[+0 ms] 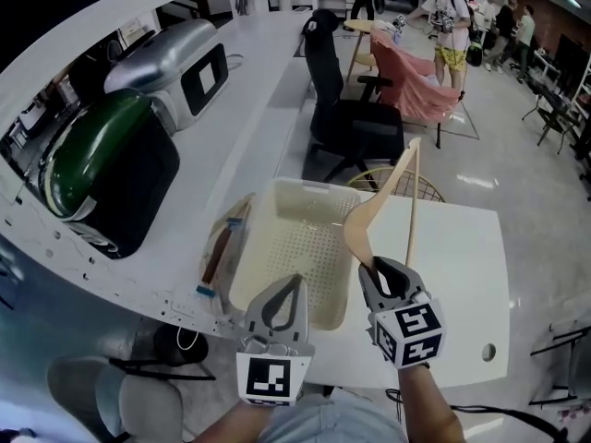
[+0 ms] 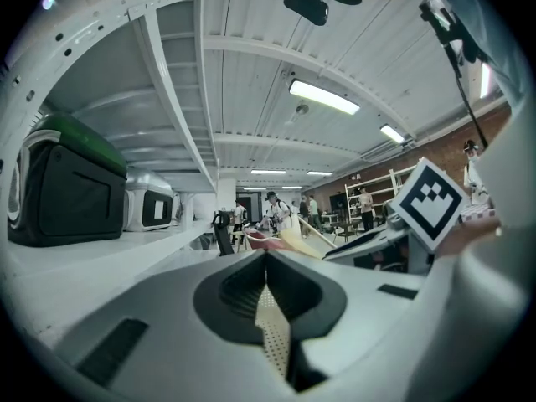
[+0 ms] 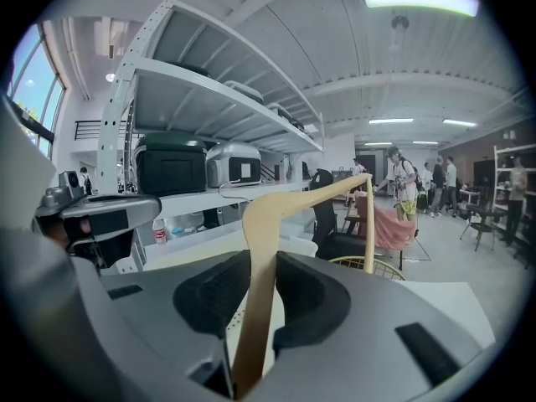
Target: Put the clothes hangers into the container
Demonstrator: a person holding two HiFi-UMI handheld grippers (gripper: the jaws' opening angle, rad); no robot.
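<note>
Right gripper point(image 1: 380, 268) tight on wooden hanger point(image 1: 356, 225) — above cream basket point(image 1: 305, 238)

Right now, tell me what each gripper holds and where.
Right gripper clamps the wooden hanger near one arm's end; left gripper holds nothing, shut.

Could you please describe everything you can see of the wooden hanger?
The hanger is pale, smooth-looking wood, with a curved shoulder piece and a thin straight bar; no hook shows. The right gripper is shut on one end, holding it raised and pointing away from the person, near the right edge of the basket. Nothing else touches it.
</note>
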